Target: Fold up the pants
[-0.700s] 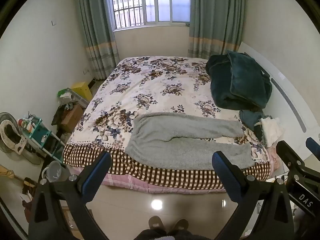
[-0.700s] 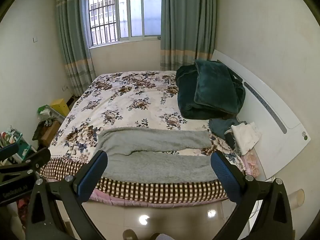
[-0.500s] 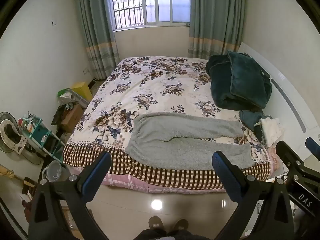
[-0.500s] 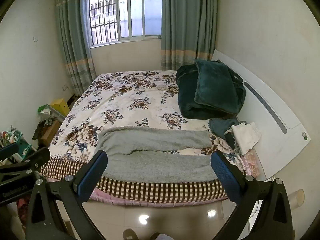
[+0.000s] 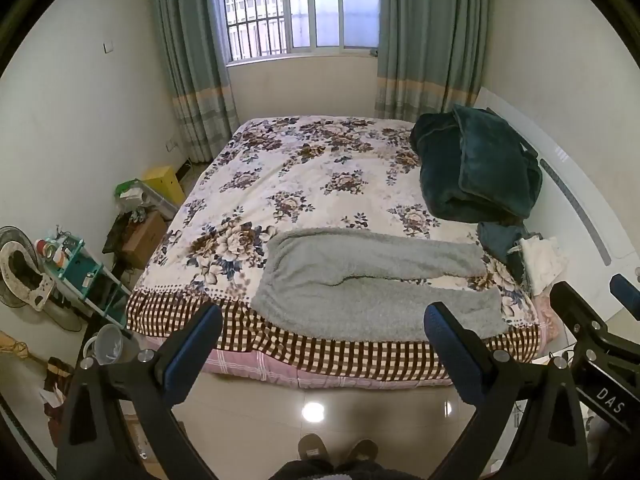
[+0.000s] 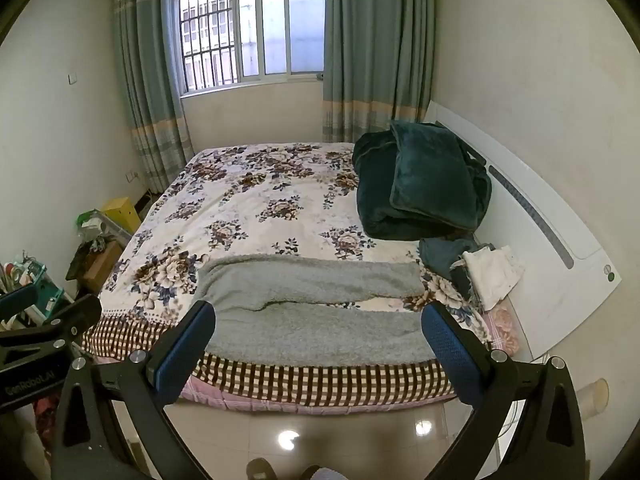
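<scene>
Grey fleece pants (image 5: 372, 280) lie flat on the near edge of the floral bed (image 5: 304, 176), waist to the left, both legs stretched right. They also show in the right wrist view (image 6: 316, 312). My left gripper (image 5: 322, 332) is open and empty, held above the floor short of the bed. My right gripper (image 6: 318, 332) is open and empty too, at the same distance. The right gripper's side shows at the left wrist view's right edge (image 5: 592, 336).
A dark green blanket (image 5: 476, 168) and folded clothes (image 5: 536, 256) lie at the bed's right by the white headboard (image 6: 552, 240). Boxes, a teal shelf (image 5: 80, 272), a bucket (image 5: 108, 346) and a fan crowd the floor at left. Shiny tile floor (image 5: 312, 412) lies before the bed.
</scene>
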The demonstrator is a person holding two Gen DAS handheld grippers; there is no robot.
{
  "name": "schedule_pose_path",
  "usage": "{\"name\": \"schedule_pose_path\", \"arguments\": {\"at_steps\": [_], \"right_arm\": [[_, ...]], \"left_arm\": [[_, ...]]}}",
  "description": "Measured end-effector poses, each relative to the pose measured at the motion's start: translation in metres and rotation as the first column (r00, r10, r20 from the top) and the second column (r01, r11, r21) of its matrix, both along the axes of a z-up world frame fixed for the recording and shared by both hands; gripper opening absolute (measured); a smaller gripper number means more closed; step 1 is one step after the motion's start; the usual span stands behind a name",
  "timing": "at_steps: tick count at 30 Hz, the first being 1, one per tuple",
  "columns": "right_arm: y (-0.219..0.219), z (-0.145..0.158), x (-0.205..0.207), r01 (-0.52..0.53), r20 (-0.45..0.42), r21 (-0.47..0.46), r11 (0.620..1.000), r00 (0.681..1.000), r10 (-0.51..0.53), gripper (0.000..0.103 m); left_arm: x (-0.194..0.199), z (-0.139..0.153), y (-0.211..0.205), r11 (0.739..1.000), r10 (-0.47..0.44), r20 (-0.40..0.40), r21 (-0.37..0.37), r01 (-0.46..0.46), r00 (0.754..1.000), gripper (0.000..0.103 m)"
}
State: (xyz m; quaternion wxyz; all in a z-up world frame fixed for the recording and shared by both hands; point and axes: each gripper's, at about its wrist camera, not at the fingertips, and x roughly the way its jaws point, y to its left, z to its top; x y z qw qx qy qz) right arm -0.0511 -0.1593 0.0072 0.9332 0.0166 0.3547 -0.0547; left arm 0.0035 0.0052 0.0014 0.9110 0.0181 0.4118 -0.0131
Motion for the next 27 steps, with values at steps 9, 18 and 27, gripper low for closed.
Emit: {"name": "schedule_pose_path", "arguments": {"at_steps": [9, 18, 27], "right_arm": [[0.003, 0.011, -0.002, 0.001, 0.0, 0.006, 1.0, 1.0, -0.001, 0.103], [0.006, 0.013, -0.003, -0.003, -0.002, 0.007, 1.0, 1.0, 0.003, 0.103], [0.008, 0.018, -0.004, -0.002, 0.002, 0.006, 1.0, 1.0, 0.002, 0.103]], "left_arm": [[0.004, 0.01, -0.009, 1.0, -0.003, 0.006, 0.006, 0.003, 1.0, 0.103], [0.001, 0.01, -0.01, 1.0, -0.002, 0.01, 0.005, 0.002, 1.0, 0.103], [0.001, 0.011, -0.011, 1.0, -0.001, 0.018, 0.005, 0.0, 1.0, 0.103]]}}
